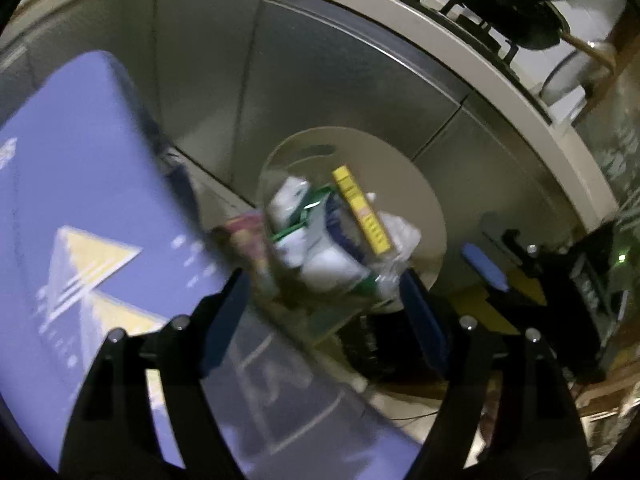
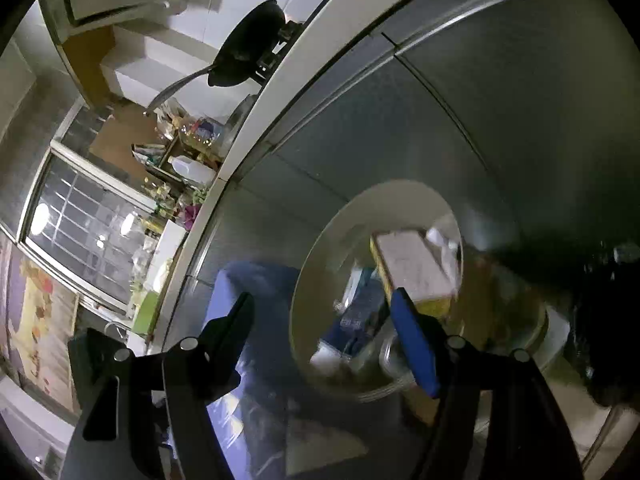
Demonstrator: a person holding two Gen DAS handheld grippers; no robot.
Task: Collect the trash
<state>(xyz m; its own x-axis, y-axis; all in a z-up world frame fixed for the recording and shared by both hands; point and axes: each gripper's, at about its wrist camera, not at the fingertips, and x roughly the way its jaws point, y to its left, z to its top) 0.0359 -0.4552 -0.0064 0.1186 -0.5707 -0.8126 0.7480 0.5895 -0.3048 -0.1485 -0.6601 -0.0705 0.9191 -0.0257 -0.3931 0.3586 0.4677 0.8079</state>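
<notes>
Both jaws apart, nothing clamped: left gripper (image 1: pixel 324 292), right gripper (image 2: pixel 324 312); trash bin (image 1: pixel 420 184) full, yellow box (image 1: pixel 362 208) upright; next, fetch remaining trash, drop centred.

trash (image 1: pixel 340 228) in bin (image 1: pixel 424 184), box (image 1: pixel 80 200) left
</notes>
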